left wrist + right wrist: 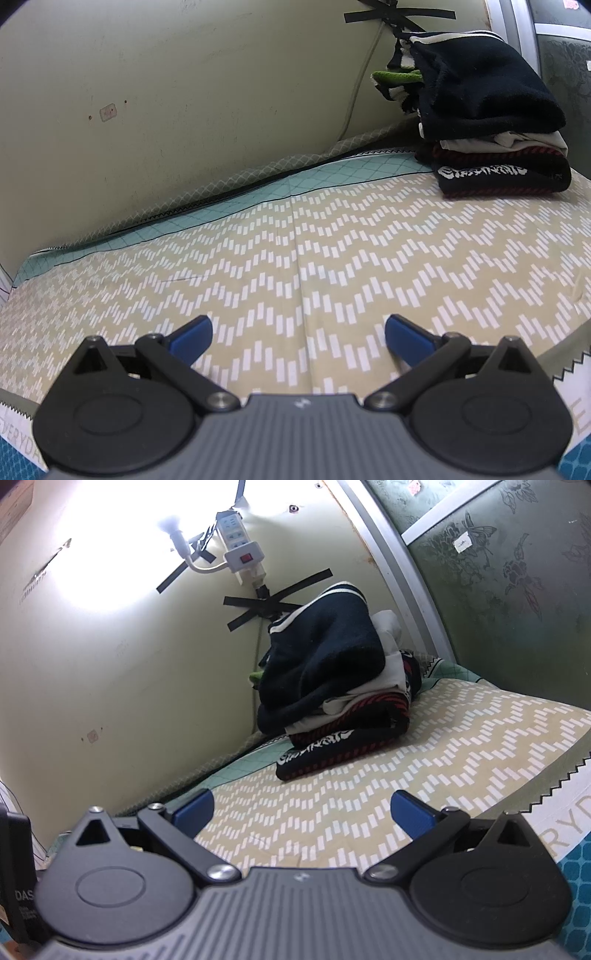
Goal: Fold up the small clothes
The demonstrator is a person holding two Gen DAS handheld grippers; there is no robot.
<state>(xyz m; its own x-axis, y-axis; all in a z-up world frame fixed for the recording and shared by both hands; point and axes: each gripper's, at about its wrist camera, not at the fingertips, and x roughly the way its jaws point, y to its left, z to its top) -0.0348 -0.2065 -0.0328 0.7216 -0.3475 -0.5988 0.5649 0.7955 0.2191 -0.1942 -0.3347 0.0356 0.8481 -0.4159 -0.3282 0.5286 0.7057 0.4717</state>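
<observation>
A stack of folded small clothes [491,122] sits at the far right of the bed against the wall: a black fleece piece on top, white cloth under it, a black and red striped piece with white lettering at the bottom. It also shows in the right wrist view [332,686], straight ahead. My left gripper [298,332] is open and empty, low over the beige zigzag sheet [295,258]. My right gripper [302,810] is open and empty, a short way in front of the stack.
The cream wall [184,92] runs along the bed's far side. A power strip [242,550] and a bright lamp [173,528] are taped to it above the stack. A green patterned panel [498,572] closes the right end. A dark box [14,867] stands at lower left.
</observation>
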